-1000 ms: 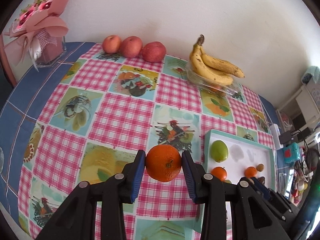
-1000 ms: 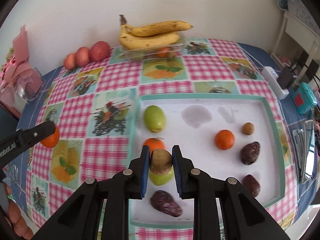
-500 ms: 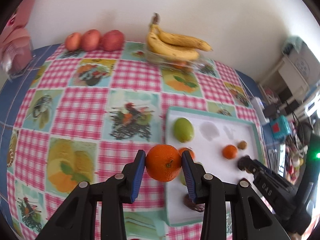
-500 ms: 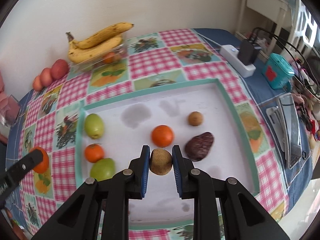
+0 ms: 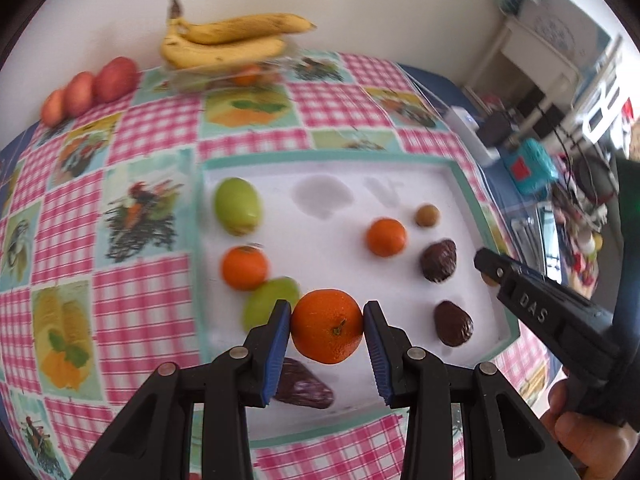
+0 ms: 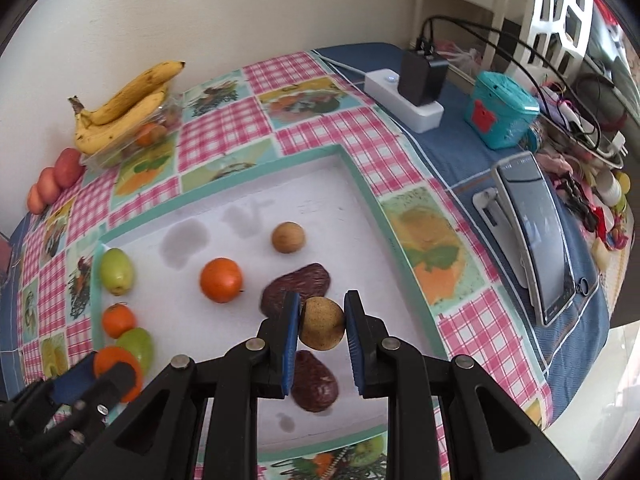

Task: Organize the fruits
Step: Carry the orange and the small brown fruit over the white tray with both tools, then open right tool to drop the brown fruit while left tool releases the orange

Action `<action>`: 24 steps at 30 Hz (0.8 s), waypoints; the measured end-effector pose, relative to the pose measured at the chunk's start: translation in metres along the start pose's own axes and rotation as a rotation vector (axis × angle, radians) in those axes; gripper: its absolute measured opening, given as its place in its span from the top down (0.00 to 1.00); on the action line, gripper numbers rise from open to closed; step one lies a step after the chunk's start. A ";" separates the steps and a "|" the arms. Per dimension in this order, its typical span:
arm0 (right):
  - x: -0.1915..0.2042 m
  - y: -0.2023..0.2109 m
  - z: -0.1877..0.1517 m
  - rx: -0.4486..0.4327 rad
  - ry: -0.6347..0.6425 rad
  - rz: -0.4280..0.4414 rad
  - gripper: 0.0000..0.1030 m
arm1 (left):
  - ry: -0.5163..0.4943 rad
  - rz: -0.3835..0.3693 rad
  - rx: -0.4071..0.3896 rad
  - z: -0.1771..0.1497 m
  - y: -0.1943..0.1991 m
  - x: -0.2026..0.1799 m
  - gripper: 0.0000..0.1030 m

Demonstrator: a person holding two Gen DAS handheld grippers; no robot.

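My left gripper (image 5: 326,326) is shut on an orange (image 5: 327,325) and hangs over the near part of the white tray (image 5: 332,156). My right gripper (image 6: 322,322) is shut on a small brown round fruit (image 6: 322,323) above the tray's (image 6: 362,184) right half, over two dark purple fruits (image 6: 298,288). In the tray lie two green fruits (image 5: 237,206), two oranges (image 5: 386,237), a small brown fruit (image 5: 427,215) and three dark purple fruits (image 5: 438,260). The left gripper with its orange (image 6: 116,364) shows at the lower left of the right wrist view.
Bananas (image 5: 228,42) lie on a clear box by the wall, with three red apples (image 5: 90,90) to their left. Right of the tray are a white power strip (image 6: 404,98), a teal box (image 6: 502,116) and a tablet on a stand (image 6: 538,236). A hand (image 5: 580,436) holds the right gripper.
Both grippers have swung to the right over the tray, each still holding its fruit. The left one went from above the tablecloth to above the tray's near part.
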State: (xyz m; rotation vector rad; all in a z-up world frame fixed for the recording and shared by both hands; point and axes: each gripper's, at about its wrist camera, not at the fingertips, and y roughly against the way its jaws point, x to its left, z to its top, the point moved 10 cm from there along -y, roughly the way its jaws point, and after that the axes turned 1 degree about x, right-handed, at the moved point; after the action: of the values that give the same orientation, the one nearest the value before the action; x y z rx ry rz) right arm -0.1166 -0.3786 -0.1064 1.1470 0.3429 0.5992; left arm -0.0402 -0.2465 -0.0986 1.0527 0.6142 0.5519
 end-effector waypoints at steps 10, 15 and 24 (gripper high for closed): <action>-0.025 -0.031 -0.015 0.073 -0.049 -0.032 0.77 | -0.051 0.041 0.087 -0.019 -0.036 -0.015 0.61; -0.029 -0.040 -0.020 0.097 -0.056 -0.041 0.77 | -0.052 0.054 0.105 -0.023 -0.044 -0.014 0.61; -0.029 -0.047 -0.025 0.122 -0.055 -0.044 0.77 | -0.045 0.057 0.113 -0.023 -0.052 -0.016 0.61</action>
State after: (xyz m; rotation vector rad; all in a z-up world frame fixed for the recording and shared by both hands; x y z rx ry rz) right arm -0.1410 -0.3907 -0.1605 1.2675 0.3607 0.5129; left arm -0.0612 -0.2639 -0.1506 1.1885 0.5828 0.5466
